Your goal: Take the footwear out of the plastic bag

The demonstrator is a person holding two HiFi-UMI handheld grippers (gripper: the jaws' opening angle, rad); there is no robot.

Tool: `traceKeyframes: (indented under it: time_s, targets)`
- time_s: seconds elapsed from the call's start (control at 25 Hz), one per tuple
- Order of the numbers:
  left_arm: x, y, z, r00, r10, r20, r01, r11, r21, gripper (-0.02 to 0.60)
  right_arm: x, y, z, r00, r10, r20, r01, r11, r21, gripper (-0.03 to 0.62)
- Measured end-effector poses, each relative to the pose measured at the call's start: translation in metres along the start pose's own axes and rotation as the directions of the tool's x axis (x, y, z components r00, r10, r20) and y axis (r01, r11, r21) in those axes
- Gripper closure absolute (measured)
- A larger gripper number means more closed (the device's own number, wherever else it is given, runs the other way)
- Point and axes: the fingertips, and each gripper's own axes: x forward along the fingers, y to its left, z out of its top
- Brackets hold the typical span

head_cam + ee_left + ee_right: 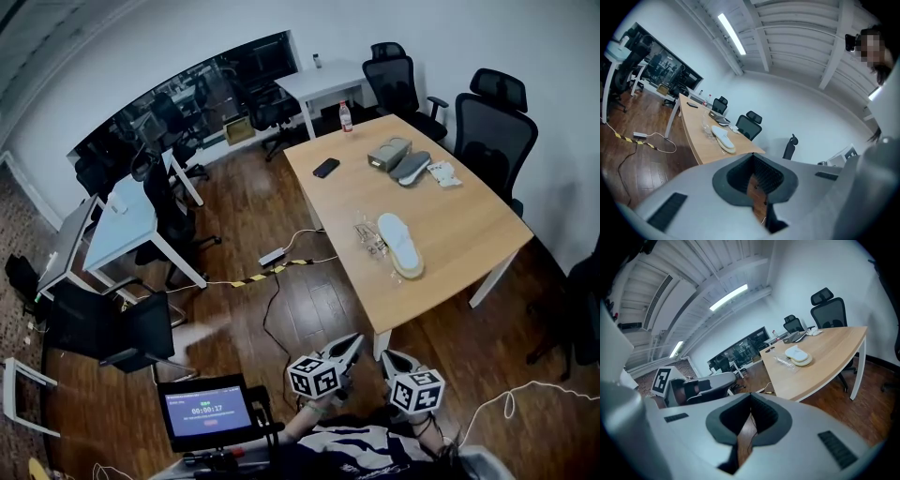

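Note:
A pair of white slippers lies stacked on the wooden table, near its front edge. A crumpled clear plastic bag lies just left of them, touching them. Both grippers hang low over the floor, well short of the table. My left gripper and right gripper are side by side, both shut and empty. The left gripper view has the slippers and bag far beyond the shut jaw tips. The right gripper view shows the slippers, the bag and the shut jaw tips.
Farther back on the table are a grey pair of slippers with a packet, a phone and a bottle. Black office chairs stand behind it. A power strip and cables cross the floor. A screen with a timer stands near me.

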Motion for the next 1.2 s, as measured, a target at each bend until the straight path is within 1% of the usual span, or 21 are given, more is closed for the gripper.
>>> traceKeyframes:
  time_s: [0.16, 0.28, 0.44, 0.68, 0.84, 0.96, 1.2]
  targets:
    - [-0.032, 0.003, 0.002, 1.0, 0.001, 0.011, -0.001, 1.0, 0.015, 0.577, 0.001, 0.033, -0.013, 1.0, 0.005, 0.003, -0.005, 1.0, -0.011, 0.606]
    - [-0.054, 0.003, 0.0, 1.0, -0.003, 0.013, 0.002, 1.0, 0.031, 0.577, 0.0, 0.057, -0.026, 1.0, 0.009, -0.013, -0.009, 1.0, -0.017, 0.606]
    - [-0.078, 0.002, -0.006, 1.0, -0.01, 0.014, 0.01, 1.0, 0.028, 0.577, -0.005, 0.077, -0.037, 1.0, -0.001, -0.014, 0.0, 1.0, -0.021, 0.606]
    - [-0.094, -0.006, -0.016, 0.999, -0.035, 0.005, 0.035, 0.999, 0.026, 0.577, -0.015, 0.083, -0.045, 0.999, -0.036, 0.005, 0.036, 0.999, -0.018, 0.606]
    - [-0.102, -0.014, -0.017, 0.999, -0.05, -0.011, 0.051, 0.998, 0.041, 0.577, -0.025, 0.088, -0.048, 0.997, -0.07, 0.011, 0.07, 0.998, -0.006, 0.606]
    - [-0.107, -0.018, -0.016, 0.998, -0.06, -0.022, 0.061, 0.998, 0.035, 0.577, -0.029, 0.092, -0.047, 0.996, -0.091, 0.013, 0.091, 0.996, -0.008, 0.606]
    - [-0.11, -0.013, -0.015, 0.998, -0.059, -0.021, 0.059, 0.998, 0.023, 0.577, -0.028, 0.094, -0.045, 0.995, -0.102, 0.011, 0.102, 0.994, -0.024, 0.606]
